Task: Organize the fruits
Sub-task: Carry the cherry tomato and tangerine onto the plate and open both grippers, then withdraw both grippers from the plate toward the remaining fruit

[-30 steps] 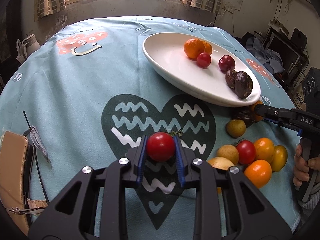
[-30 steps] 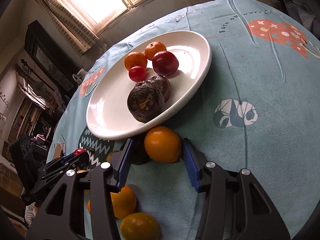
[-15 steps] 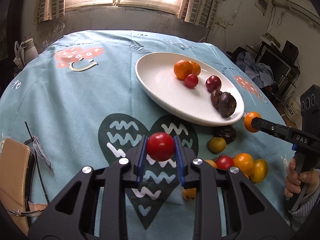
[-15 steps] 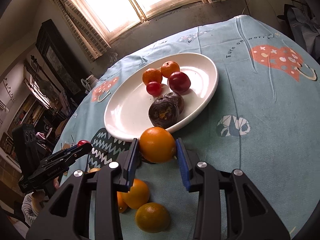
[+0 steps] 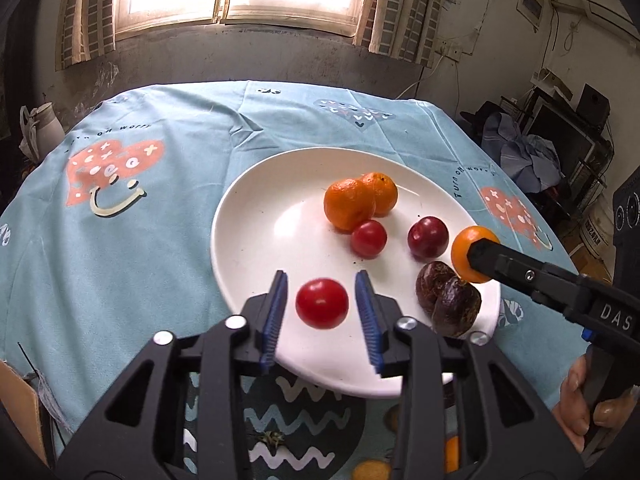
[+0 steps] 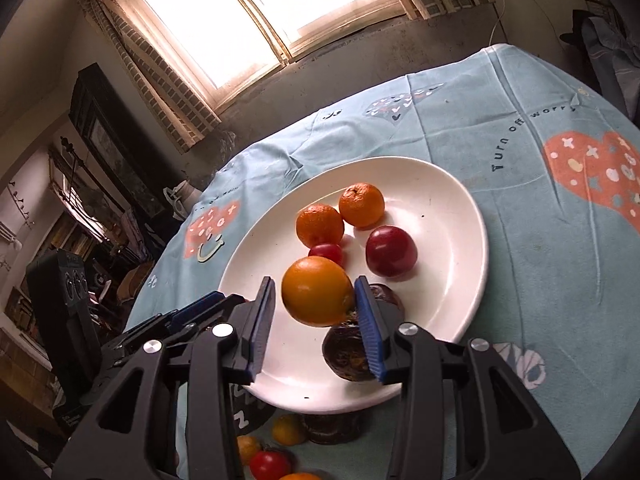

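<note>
A white plate (image 5: 224, 216) on the blue tablecloth holds two mandarins (image 5: 350, 208), a small tomato (image 5: 369, 239), a plum (image 5: 428, 237) and two dark passion fruits (image 5: 448, 300). My left gripper (image 5: 322, 280) hangs over the plate's near side. Its jaws are opening, and a red tomato (image 5: 322, 303) sits between them with a gap on each side. My right gripper (image 6: 315, 282) is over the plate's right part with its jaws opening. An orange (image 6: 318, 291) lies between its pads, clear of the left one. The right gripper (image 5: 480, 254) also shows in the left wrist view.
Loose fruits (image 6: 288, 428) lie on the cloth (image 6: 560, 280) below the plate's near rim, among them a red tomato (image 6: 270, 464). A brown bag (image 5: 16, 408) sits at the table's left edge. A person's hand (image 5: 588, 404) grips the right handle.
Both grippers rose and moved forward from the cloth to above the plate. Both were shut on their fruit, and their jaws have now parted.
</note>
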### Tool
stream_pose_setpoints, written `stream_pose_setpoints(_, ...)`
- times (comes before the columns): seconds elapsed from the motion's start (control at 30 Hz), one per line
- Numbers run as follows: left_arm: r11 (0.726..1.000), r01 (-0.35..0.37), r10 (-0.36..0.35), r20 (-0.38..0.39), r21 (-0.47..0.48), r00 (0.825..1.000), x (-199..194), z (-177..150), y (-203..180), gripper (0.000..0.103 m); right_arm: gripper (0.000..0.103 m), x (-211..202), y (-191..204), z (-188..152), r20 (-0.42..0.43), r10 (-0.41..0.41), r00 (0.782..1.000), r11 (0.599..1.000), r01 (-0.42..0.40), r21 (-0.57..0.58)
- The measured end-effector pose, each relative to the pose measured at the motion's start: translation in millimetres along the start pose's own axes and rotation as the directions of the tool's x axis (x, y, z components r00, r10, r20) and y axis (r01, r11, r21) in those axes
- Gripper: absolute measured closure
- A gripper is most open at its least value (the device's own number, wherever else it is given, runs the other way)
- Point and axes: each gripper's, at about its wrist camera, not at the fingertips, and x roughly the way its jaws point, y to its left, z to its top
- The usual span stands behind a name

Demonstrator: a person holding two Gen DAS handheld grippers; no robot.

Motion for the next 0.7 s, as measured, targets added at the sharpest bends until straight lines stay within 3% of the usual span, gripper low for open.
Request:
stream_pose_setpoints(0.03, 1.000, -0.024, 0.024, 0.019, -0.007, 1.000, -2, -1, 3, 0.038, 0.033, 0, 0, 0, -0.007, -0.012, 1.000, 1.000, 0.012, 0.001)
stream_pose_setpoints(0.07, 0.999, -0.044, 0.044, 0.035, -0.016, 0.998, -5, -1, 6, 0.032, 0.033, -5, 1, 1, 0.012, -0.020, 1.000, 1.000, 0.020, -0.006)
stream_pose_setpoints(0.17, 0.999, -0.021, 0.023, 0.043, -0.042, 0.999, -15, -3, 14, 0.032, 0.033, -31, 3, -1, 0.093, -0.038, 0.995, 0.998, 0.042, -0.044)
stream_pose_setpoints(0.27, 0.999, -0.034, 0.036, 0.043, -0.040, 0.998, -25, -14, 21, 0.032, 0.033, -53, 4, -8, 0.122, -0.032, 0.992, 0.997, 0.040, -0.064)
stream_pose_setpoints(0.37, 0.996, -0.084, 0.085, 0.028, -0.041, 0.996, -33, -31, 26, 0.020, 0.033, -68, -4, -29, 0.118, -0.041, 0.992, 0.998, 0.047, -0.049)
stream_pose_setpoints(0.5, 0.996, -0.084, 0.085, 0.004, -0.033, 0.996, -46, -55, 29, 0.020, 0.033, -70, -18, -51, 0.050, -0.074, 0.996, 0.997, 0.074, -0.001)
stream_pose_setpoints(0.7, 0.997, -0.072, 0.072, 0.012, 0.016, 0.997, -64, -78, 19, 0.018, 0.033, -77, -24, -55, 0.069, -0.080, 0.994, 0.997, 0.078, 0.028)
